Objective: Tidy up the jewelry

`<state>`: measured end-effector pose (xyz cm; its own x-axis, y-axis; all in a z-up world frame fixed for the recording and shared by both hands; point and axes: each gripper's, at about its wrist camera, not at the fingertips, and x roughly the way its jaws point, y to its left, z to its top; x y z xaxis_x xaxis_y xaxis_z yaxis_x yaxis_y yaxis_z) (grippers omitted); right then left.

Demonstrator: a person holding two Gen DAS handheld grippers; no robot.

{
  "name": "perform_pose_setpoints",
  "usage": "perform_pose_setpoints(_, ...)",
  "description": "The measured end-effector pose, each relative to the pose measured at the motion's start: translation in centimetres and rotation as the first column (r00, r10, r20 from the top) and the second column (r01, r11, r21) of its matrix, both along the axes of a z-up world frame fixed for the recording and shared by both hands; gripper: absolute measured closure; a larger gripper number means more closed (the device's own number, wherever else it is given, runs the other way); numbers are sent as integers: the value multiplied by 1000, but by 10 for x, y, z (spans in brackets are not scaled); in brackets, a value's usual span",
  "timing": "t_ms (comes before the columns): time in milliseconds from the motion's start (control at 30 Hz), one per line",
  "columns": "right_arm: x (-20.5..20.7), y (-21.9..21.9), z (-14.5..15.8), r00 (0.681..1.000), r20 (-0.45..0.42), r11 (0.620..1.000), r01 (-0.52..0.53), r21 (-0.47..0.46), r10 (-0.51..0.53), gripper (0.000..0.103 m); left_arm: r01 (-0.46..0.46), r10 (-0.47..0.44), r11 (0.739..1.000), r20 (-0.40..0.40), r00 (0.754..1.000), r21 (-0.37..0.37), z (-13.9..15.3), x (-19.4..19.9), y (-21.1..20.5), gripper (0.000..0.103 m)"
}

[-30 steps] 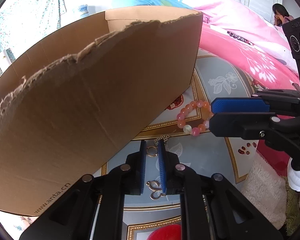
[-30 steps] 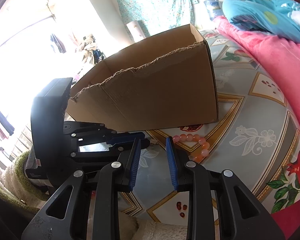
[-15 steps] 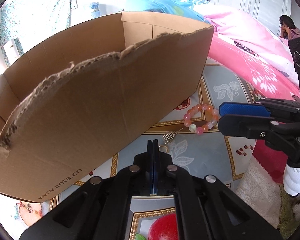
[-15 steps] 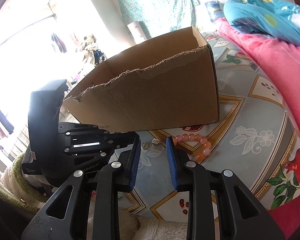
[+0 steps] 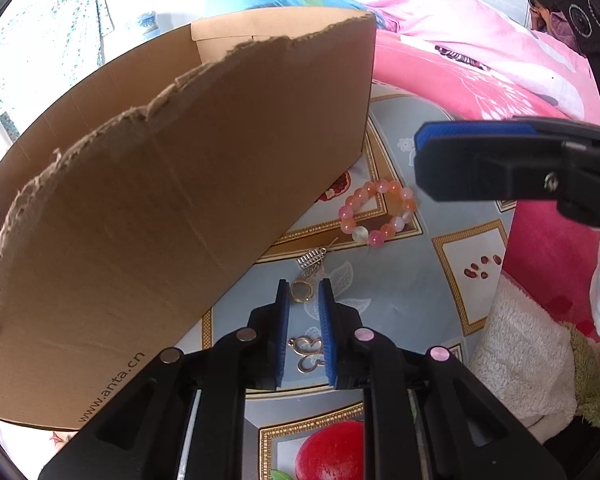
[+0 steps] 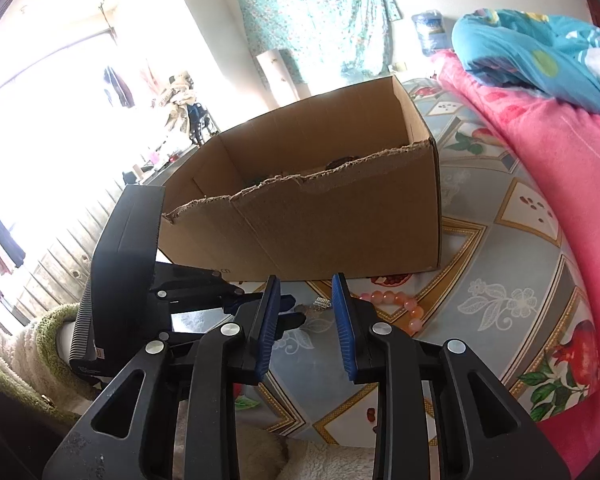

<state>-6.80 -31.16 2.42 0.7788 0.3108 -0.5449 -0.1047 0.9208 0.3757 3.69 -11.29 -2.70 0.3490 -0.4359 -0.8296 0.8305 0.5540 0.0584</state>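
Observation:
A gold earring lies in two parts on the patterned cloth: a ring [image 5: 301, 291] between my left gripper's [image 5: 304, 289] tips and curled loops [image 5: 306, 354] further back between the pads. The jaws are opening and the pads do not press on it. A silver charm [image 5: 311, 259] lies just beyond, and a pink bead bracelet [image 5: 376, 216] further right. The torn cardboard box [image 5: 180, 184] stands to the left. My right gripper [image 6: 306, 280] hovers open and holds nothing, with the left gripper [image 6: 294, 311], the charm [image 6: 322, 302] and the bracelet [image 6: 404, 304] below it in front of the box [image 6: 320, 220].
A pink quilt [image 6: 540, 152] and a blue one [image 6: 540, 48] are piled on the right. The fruit-patterned cloth [image 6: 500, 280] covers the surface. A fluffy white and green sleeve [image 5: 532, 356] is at the right. A person [image 5: 540, 4] sits far back.
The left jaws, narrowly apart around the gold earring a second ago, shut fully and have now parted again, with the earring still on the cloth. The right jaws kept their width.

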Motion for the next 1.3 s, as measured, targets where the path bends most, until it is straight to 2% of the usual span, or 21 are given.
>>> perform_pose_setpoints(333,11,-6,6,998,-43,999,42,10,-41,76,92,-92,996,2,996,-19,-2,8,-5,93)
perform_pose_setpoints(500,12,-5,6,996,-70,998,60,-2,-60,76,88,-89,995,-23,996,-46,-1,13,-4,93)
perform_pose_setpoints(633,12,-4,4,992,-103,997,71,-15,-72,76,58,-61,996,-41,997,-66,-1,17,3,94)
perform_pose_setpoints(700,12,-2,3,990,-122,997,71,-16,-72,76,37,-41,996,-54,998,-80,2,22,14,102)
perform_pose_setpoints(1067,21,33,-14,981,-192,999,-20,-43,12,76,-142,130,983,-109,986,-117,8,14,66,102)
perform_pose_setpoints(1167,29,47,-15,983,-180,992,-66,-107,46,76,-182,167,975,-125,978,-126,8,13,73,102)
perform_pose_setpoints(1300,40,66,-20,978,-172,961,-157,-228,119,77,-193,179,973,-114,977,-126,7,9,75,102)
